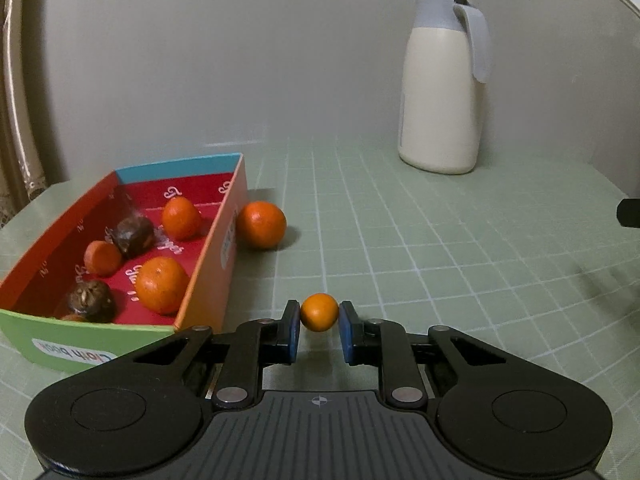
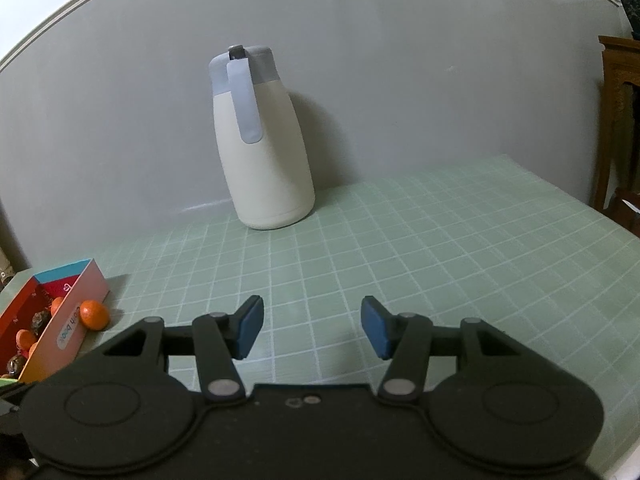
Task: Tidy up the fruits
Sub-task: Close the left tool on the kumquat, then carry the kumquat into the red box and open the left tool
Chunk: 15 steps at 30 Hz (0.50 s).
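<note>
My left gripper (image 1: 319,320) is shut on a small orange fruit (image 1: 319,312), held between its blue pads just above the green mat. To its left stands a colourful cardboard box (image 1: 208,280) holding three oranges (image 1: 162,285) and two dark brown fruits (image 1: 134,236). A larger orange (image 1: 261,224) lies on the mat against the box's right wall; it also shows in the right wrist view (image 2: 94,314). My right gripper (image 2: 312,326) is open and empty above the mat, well right of the box (image 2: 72,320).
A cream thermos jug with a grey-blue lid and handle (image 1: 442,84) stands at the back near the wall, also in the right wrist view (image 2: 262,140). The green gridded mat (image 2: 440,248) covers the table. A wooden cabinet (image 2: 620,128) stands at the far right.
</note>
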{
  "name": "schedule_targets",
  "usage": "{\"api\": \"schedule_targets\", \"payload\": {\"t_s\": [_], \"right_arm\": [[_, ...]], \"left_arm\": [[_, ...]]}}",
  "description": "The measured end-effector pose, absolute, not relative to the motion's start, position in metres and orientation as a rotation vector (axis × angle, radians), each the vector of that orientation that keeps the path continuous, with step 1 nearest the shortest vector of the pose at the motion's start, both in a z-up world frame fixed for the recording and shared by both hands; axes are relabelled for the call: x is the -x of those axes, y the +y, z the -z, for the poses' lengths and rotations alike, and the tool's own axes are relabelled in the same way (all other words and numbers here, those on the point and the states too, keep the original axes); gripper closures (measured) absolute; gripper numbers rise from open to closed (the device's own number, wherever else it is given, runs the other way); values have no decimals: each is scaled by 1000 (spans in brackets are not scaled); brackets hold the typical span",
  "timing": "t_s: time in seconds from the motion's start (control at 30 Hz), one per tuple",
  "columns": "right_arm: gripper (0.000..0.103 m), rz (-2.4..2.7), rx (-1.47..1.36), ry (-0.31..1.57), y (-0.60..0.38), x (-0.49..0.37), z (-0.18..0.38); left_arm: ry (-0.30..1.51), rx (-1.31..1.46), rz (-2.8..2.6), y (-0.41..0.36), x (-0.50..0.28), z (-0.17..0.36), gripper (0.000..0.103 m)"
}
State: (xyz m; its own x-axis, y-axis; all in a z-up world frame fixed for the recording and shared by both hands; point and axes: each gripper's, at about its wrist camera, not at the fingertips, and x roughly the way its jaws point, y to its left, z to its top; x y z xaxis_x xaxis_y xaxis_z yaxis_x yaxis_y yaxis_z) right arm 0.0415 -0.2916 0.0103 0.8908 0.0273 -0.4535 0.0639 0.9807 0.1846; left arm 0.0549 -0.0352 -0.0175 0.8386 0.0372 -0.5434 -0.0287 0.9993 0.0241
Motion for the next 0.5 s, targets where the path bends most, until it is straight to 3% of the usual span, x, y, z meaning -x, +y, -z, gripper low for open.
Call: {"api": "schedule_targets", "payload": {"t_s": [0.5], "right_arm": [[50,-23,-167,475,-263,-46,-14]], "left_arm": [[477,18,-46,-8,-37,-11,82]]}}
